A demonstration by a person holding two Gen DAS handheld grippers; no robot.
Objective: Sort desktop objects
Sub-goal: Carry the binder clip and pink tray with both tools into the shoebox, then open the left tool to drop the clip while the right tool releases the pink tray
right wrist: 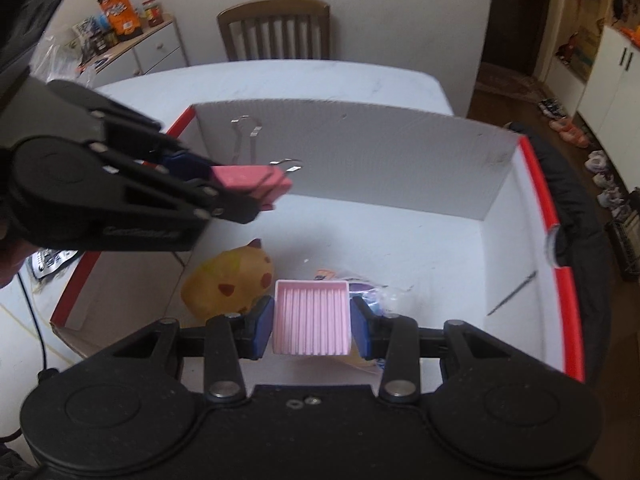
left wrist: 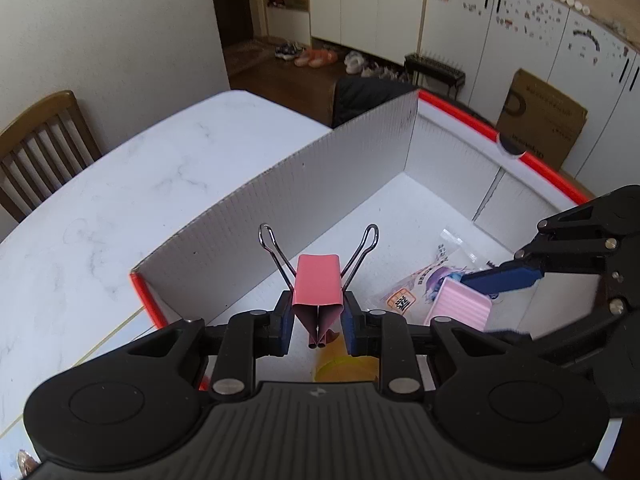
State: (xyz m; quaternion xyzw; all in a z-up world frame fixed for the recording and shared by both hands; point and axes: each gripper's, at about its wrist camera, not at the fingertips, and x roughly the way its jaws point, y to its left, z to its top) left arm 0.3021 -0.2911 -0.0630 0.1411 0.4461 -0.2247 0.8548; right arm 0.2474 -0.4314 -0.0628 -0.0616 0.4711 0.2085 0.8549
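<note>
While held over white box (left wrist: 280, 184), pink binder clip (left wrist: 318, 282), wire handles splayed, pinched by left gripper (left wrist: 318, 322); right gripper (right wrist: 312, 326) clamps ribbed pink tray (right wrist: 310, 320). Only right wrist view shows yellow plush (right wrist: 228, 284) on box floor.

Matt pink binder clip (left wrist: 318, 280) with glossy wire handles, ribbed pink plastic tray (right wrist: 311, 320), corrugated white box (left wrist: 280, 184)

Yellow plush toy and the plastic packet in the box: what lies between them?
In the right wrist view, the pink ribbed tray, clamped in the right gripper, sits between the yellow plush toy and the plastic packet.
</note>
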